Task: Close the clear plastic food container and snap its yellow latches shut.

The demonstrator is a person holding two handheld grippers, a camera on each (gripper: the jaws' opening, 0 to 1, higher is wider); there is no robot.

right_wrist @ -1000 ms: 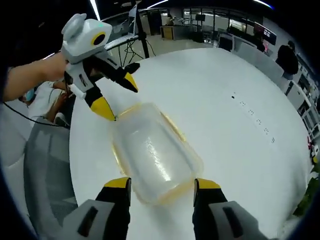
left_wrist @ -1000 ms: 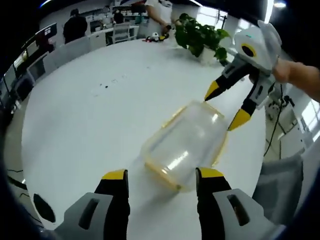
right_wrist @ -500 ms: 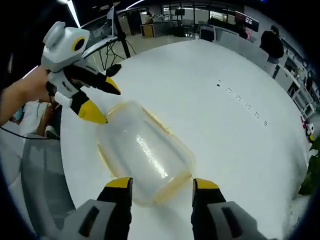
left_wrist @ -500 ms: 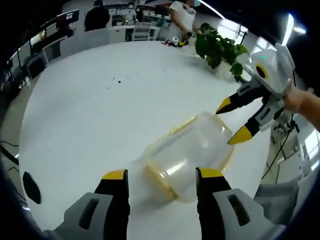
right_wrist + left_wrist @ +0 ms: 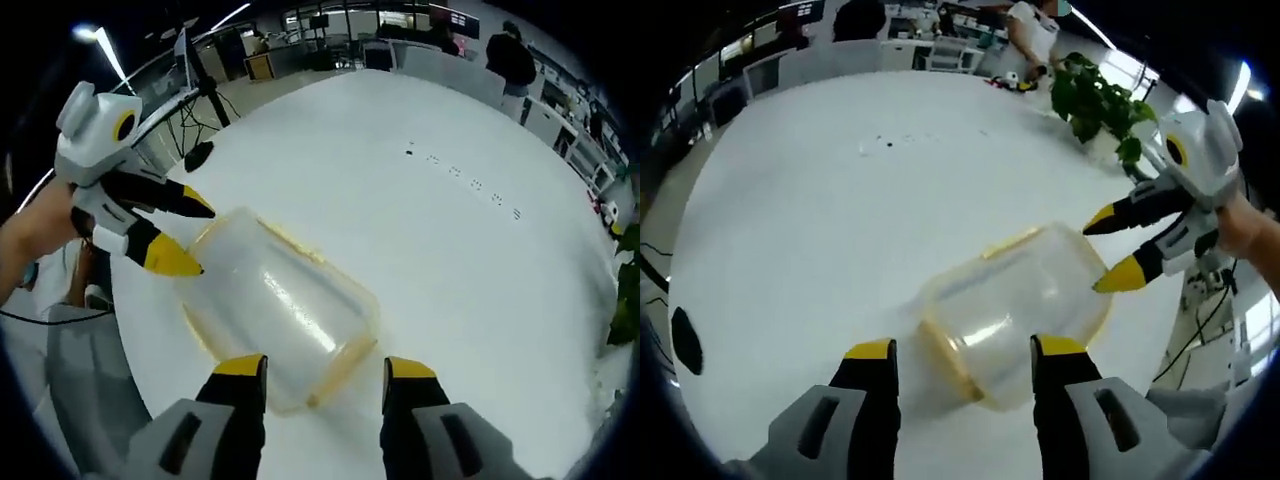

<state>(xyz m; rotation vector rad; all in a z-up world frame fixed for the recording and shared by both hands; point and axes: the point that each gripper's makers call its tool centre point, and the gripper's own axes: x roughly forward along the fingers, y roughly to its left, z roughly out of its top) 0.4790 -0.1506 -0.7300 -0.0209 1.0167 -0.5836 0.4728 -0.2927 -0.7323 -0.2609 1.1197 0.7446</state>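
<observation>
Plainly, the clear plastic food container lay at lower centre of the left gripper view, on the white table, with its near end just above and between that view's own jaws. In the right gripper view the container sat at centre-left, its near end likewise close above the jaw tips. Yellow trim ran round its rim, and a yellow latch showed along its upper edge; whether any latch was already snapped could not be told.

The left gripper was spread wide with nothing between its jaws. The right gripper was spread as well and held nothing. In the left gripper view the right gripper came in at right centre, its yellow tips parted and close against the far end of the container; contact could not be confirmed. In the right gripper view the left gripper appeared at upper left, tips parted beside the box's far end.

By its look the box was empty, thin-walled and light, so it would likely skid on the smooth table under a one-sided push, and its glossy walls would flex. Bracing one end while pressing at the stiffer yellow rim and latch seemed the sounder hold. A potted plant stood at upper right.
</observation>
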